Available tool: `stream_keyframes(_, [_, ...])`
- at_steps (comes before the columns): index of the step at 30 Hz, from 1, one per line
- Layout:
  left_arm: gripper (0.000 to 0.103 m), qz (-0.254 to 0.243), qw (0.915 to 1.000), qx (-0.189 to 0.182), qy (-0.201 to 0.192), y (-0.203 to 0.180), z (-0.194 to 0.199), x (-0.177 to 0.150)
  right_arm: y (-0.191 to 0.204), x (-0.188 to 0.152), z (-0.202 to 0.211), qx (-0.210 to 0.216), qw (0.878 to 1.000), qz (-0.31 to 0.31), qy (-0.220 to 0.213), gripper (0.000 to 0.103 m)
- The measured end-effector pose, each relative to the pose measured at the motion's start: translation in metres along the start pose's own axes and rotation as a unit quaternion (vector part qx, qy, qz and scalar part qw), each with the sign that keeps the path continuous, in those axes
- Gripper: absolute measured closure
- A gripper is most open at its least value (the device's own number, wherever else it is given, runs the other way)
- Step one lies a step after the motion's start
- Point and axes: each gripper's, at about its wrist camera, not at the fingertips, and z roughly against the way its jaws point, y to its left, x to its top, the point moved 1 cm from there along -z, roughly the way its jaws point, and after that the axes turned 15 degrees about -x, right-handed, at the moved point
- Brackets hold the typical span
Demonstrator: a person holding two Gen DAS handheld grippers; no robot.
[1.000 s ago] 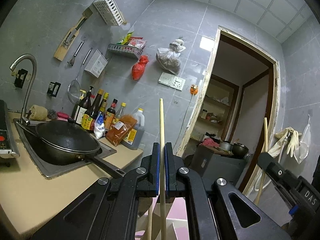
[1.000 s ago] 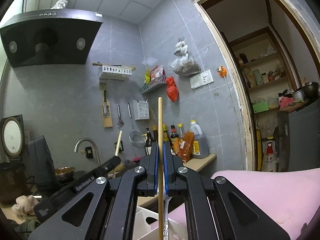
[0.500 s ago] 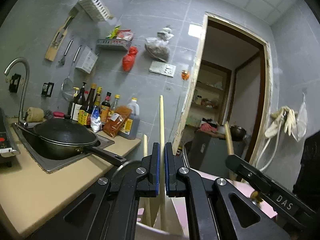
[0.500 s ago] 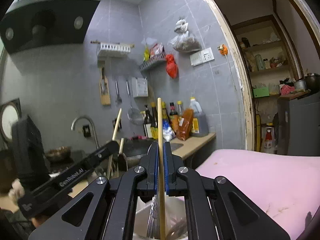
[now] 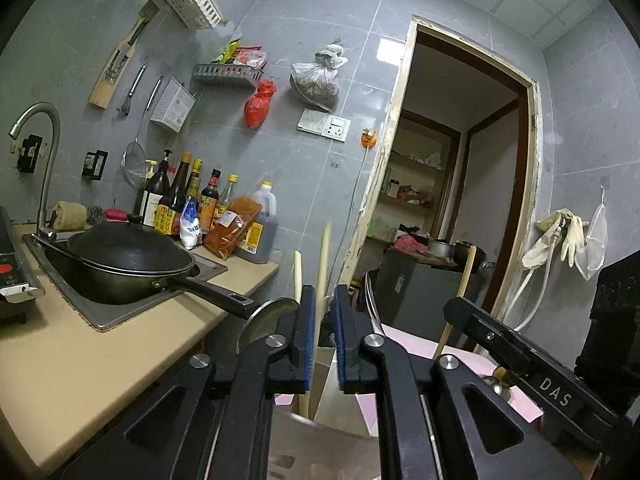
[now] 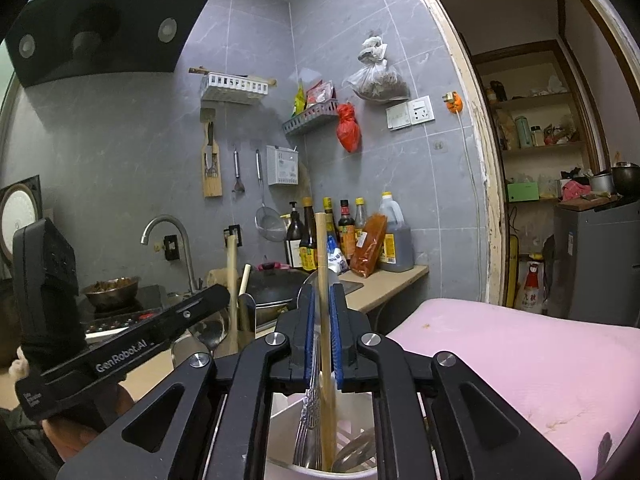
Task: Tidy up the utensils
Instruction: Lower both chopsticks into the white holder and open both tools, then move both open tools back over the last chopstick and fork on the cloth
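In the left wrist view my left gripper (image 5: 322, 304) points level and its jaws are opening. A pale wooden chopstick (image 5: 325, 256) stands blurred and tilted in the gap, no longer pinched. Its lower end goes down into a white utensil holder (image 5: 340, 400). In the right wrist view my right gripper (image 6: 322, 300) is opening too. A second chopstick (image 6: 322, 248) stands upright between its blue pads, leaning toward the right pad. Its foot rests in the white holder (image 6: 280, 432) among metal utensils (image 6: 308, 420). The left gripper (image 6: 224, 292) shows at the left.
A black wok (image 5: 128, 256) sits in the sink on the beige counter (image 5: 80, 360), with sauce bottles (image 5: 208, 208) behind it. A pink cushion (image 6: 520, 360) lies to the right of the holder. The doorway (image 5: 460, 180) opens beyond it. Another stick (image 5: 297, 276) and a metal ladle (image 5: 264, 316) stand close by.
Both pairs of jaws have parted slightly. The left chopstick has slipped lower and tilted between the pads. The right chopstick has sunk a little into the holder.
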Motion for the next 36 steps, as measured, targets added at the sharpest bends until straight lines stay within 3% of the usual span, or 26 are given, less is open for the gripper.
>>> stream_keyframes(3, [0.087,0.004,1.0000,-0.003,-0.005,0.000,0.006,0.002,-0.001,0.001,0.002,-0.003,1.000,-0.003,0.002,0.084])
stream_keyframes(9, [0.072,0.009,0.9999,-0.011,-0.005,-0.004,0.013,0.008,-0.009,0.009,0.015,-0.015,1.000,-0.004,-0.005,0.079])
stream_keyframes(14, [0.060,-0.002,0.9998,-0.008,0.019,-0.019,0.013,0.009,-0.027,0.017,0.038,-0.044,0.999,-0.009,-0.013,0.072])
stream_keyframes(16, [0.049,-0.005,0.9996,-0.011,0.025,-0.028,0.014,0.010,-0.038,0.019,0.048,-0.058,0.998,-0.011,-0.014,0.056])
stream_keyframes(20, [0.026,-0.018,0.9995,-0.011,0.024,-0.048,0.017,0.011,-0.062,0.020,0.074,-0.093,0.996,-0.009,-0.015,0.048])
stream_keyframes(22, [0.017,-0.024,0.9993,-0.014,0.026,-0.062,0.017,0.011,-0.073,0.019,0.085,-0.108,0.994,-0.012,-0.015,0.036])
stream_keyframes(26, [0.013,-0.041,0.9984,-0.019,0.036,-0.086,0.013,0.006,-0.101,0.018,0.114,-0.145,0.989,-0.016,-0.017,0.022])
stream_keyframes(31, [0.012,-0.058,0.9933,-0.057,0.082,-0.124,0.001,-0.015,-0.135,0.016,0.142,-0.180,0.983,-0.027,-0.007,0.004])
stream_keyframes(36, [0.012,-0.058,0.9825,-0.095,0.149,-0.154,-0.019,-0.043,-0.163,0.005,0.159,-0.211,0.977,-0.034,0.022,0.003])
